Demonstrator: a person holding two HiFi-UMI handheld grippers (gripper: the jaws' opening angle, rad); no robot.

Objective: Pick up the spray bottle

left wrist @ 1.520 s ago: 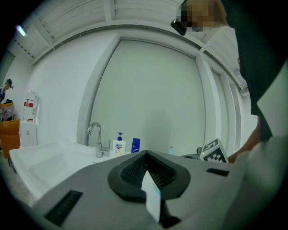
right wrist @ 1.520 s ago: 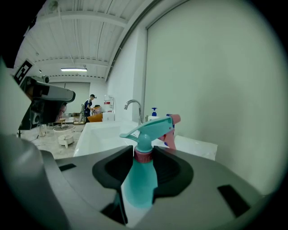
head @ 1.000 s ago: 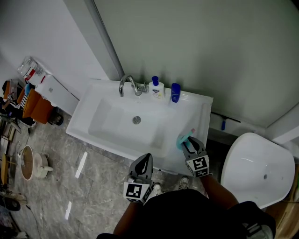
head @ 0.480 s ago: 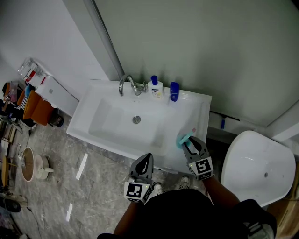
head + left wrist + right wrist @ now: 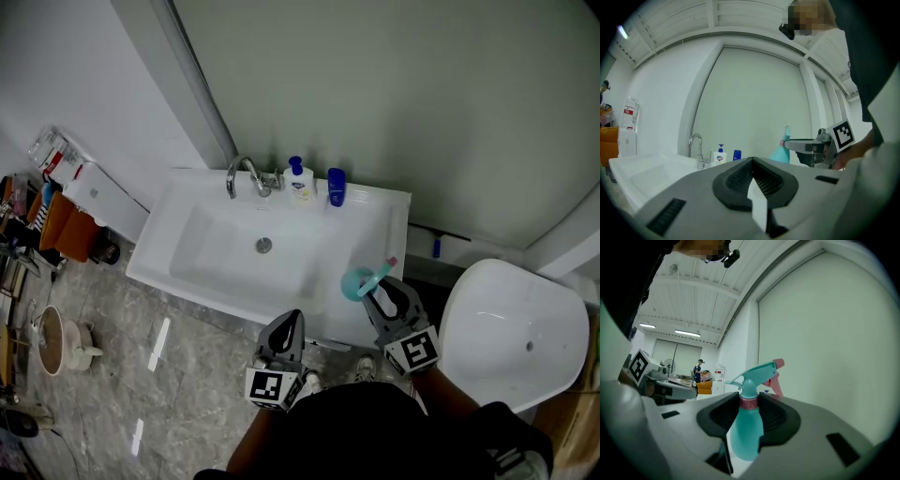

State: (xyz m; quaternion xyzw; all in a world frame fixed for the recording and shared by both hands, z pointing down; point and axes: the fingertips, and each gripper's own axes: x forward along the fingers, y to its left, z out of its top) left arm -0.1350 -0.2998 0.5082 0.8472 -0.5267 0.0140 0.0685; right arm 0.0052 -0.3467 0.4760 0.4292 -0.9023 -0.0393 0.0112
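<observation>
The right tool clamps the bottle by its neck above the sink's 4 o'clock corner, so the pickup looks done; the left tool sits shut, empty.

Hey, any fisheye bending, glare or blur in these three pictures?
Head view: sharp, evenly lit, with bright glare streaks on the grey marbled floor. Left gripper view: strong fisheye, dark corners, the straight wall frame bowed. Right gripper view: same bending; the teal plastic spray bottle with pink trigger is sharp up close.
</observation>
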